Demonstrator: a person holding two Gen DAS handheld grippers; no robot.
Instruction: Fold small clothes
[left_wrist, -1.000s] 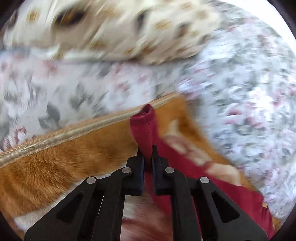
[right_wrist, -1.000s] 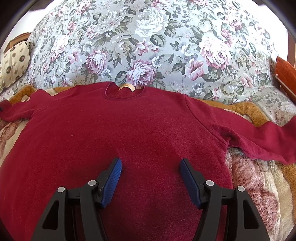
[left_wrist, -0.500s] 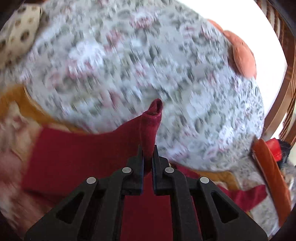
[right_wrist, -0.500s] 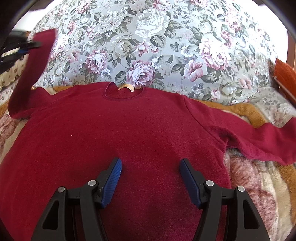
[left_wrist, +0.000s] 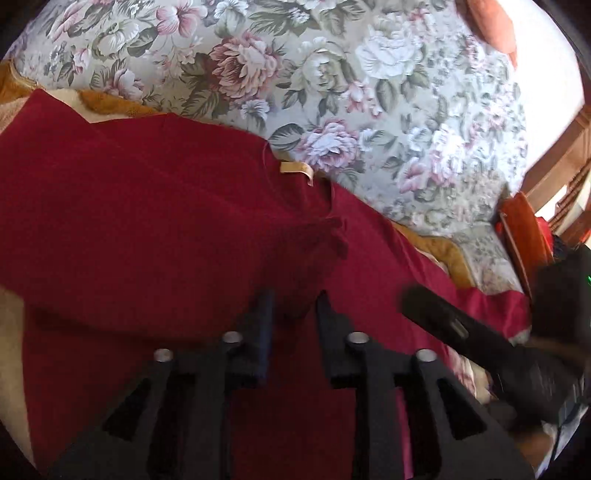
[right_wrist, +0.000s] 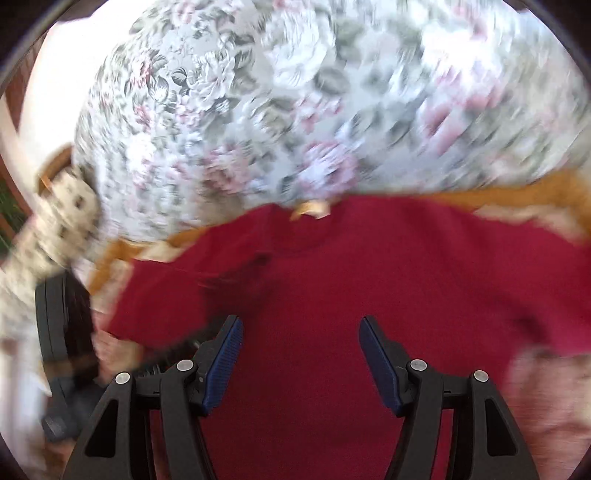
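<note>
Red sweater (left_wrist: 155, 221) lies flat, front up, on the bed's blanket (left_wrist: 448, 251), collar toward the floral duvet (left_wrist: 332, 74). Left sleeve (left_wrist: 236, 240) is laid across the chest, cuff near the collar tag (left_wrist: 297, 169), presumably the first fold. Left gripper (left_wrist: 293, 310) fingers stand slightly apart just above it, gripping nothing. Right gripper (right_wrist: 301, 354) hovers wide open over the chest, empty; its view is blurred. No containers visible.

A dark red sweater (left_wrist: 155, 206) lies flat, neckline with tan label (left_wrist: 297, 169) toward 12 o'clock, its left sleeve (left_wrist: 306, 236) folded across the chest.
</note>
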